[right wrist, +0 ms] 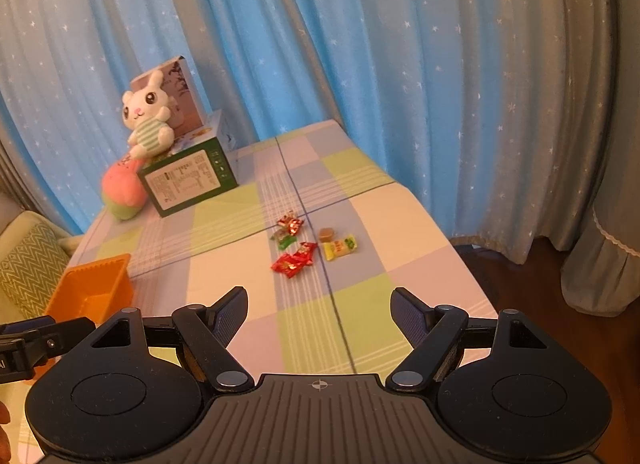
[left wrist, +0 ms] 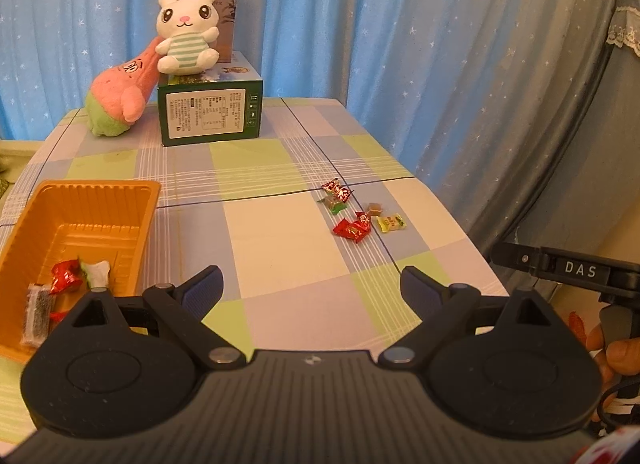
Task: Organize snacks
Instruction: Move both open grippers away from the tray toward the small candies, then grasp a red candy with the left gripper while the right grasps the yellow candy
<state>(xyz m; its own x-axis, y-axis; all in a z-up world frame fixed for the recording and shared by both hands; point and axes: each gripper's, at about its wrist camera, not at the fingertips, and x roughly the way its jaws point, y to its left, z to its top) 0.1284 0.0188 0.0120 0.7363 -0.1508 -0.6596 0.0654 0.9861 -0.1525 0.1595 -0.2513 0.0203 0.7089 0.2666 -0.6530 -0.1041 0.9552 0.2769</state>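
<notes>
Black left gripper (left wrist: 311, 280) and right gripper (right wrist: 319, 300) tilt down over the table (left wrist: 280, 248), fingers spread, empty.

Orange tray (left wrist: 132, 199), red, green and yellow sweets (left wrist: 352, 229), checked green-lilac tablecloth (left wrist: 256, 167), star-speckled blue curtain (left wrist: 360, 23).

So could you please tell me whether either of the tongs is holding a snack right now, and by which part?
Nothing is held: the left tongs and right tongs both stand open and empty above the table.
</notes>
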